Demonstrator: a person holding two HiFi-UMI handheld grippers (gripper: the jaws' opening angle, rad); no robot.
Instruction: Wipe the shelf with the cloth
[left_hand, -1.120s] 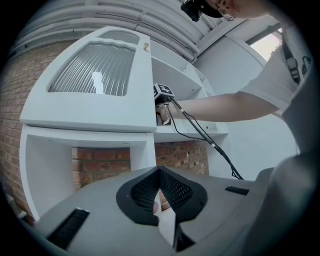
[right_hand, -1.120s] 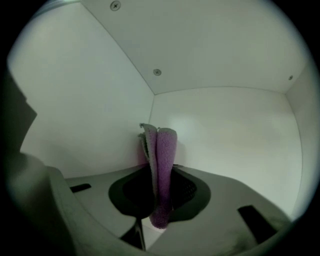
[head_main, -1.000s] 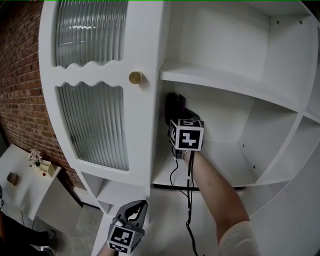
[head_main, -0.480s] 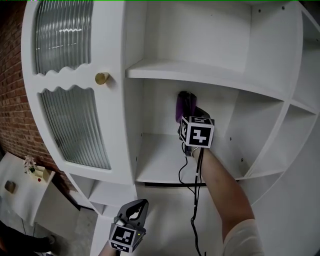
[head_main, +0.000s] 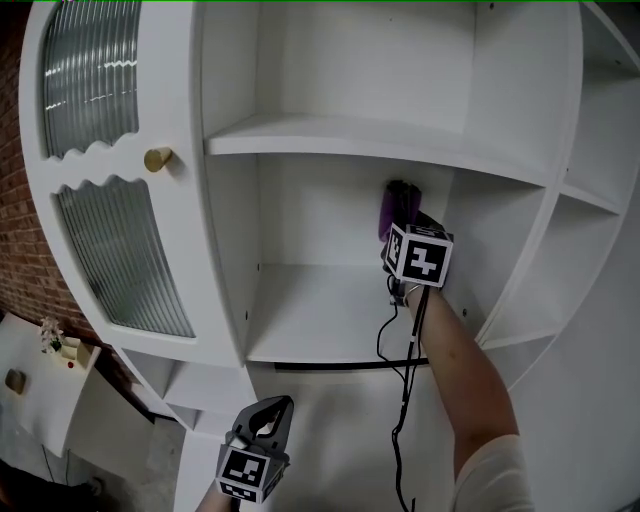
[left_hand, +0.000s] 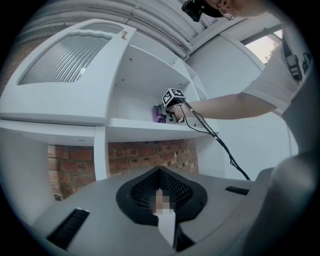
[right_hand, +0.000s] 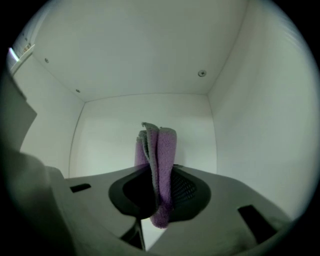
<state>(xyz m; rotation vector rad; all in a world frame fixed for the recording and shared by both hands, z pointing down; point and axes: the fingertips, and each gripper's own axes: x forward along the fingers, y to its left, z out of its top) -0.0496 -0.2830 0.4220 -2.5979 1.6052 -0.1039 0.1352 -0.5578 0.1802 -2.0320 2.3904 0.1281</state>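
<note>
A folded purple cloth (right_hand: 160, 150) stands upright between the jaws of my right gripper (right_hand: 159, 172), which is shut on it. In the head view that gripper (head_main: 400, 228) holds the cloth (head_main: 391, 210) near the back wall of the middle compartment, right of centre, above the white shelf board (head_main: 320, 315). Whether the cloth touches the wall cannot be told. My left gripper (head_main: 268, 412) hangs low in front of the cabinet, well below the shelf, shut and with nothing in it. From the left gripper view the cloth (left_hand: 157, 115) shows far off, on the shelf.
A white cabinet door (head_main: 120, 190) with ribbed glass and a brass knob (head_main: 157, 159) stands open at the left. Another shelf (head_main: 380, 135) lies just above the compartment. A black cable (head_main: 405, 370) hangs from the right gripper. A brick wall and a small white table (head_main: 40, 390) lie at lower left.
My right gripper has carried the cloth from the compartment's left wall toward its right side. The left gripper has stayed low and shut.
</note>
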